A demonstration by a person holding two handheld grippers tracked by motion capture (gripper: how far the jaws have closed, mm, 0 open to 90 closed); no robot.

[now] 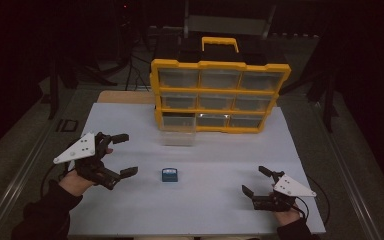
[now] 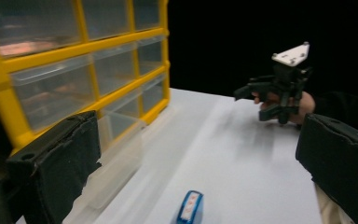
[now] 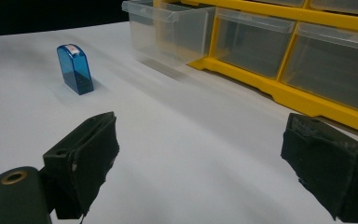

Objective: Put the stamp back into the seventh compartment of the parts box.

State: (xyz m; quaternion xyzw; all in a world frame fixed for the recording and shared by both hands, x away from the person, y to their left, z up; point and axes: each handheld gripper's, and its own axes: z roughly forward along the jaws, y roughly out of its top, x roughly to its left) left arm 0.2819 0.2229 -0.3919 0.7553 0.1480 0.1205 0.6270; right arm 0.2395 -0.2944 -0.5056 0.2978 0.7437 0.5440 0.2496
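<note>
Blue box stands free between the wide-open, empty left gripper and right gripper; beyond, the yellow organizer's clear drawer juts out.

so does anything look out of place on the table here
One thing: the bottom-left drawer of the yellow organizer is pulled out over the table while the other drawers sit flush. A small blue box stands alone in front of it. Nothing looks spilled or damaged.

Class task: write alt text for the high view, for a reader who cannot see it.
A small blue box stands on a white table between the left gripper and the right gripper, both open. Behind it, a yellow drawer cabinet has its bottom-left drawer pulled out.
</note>
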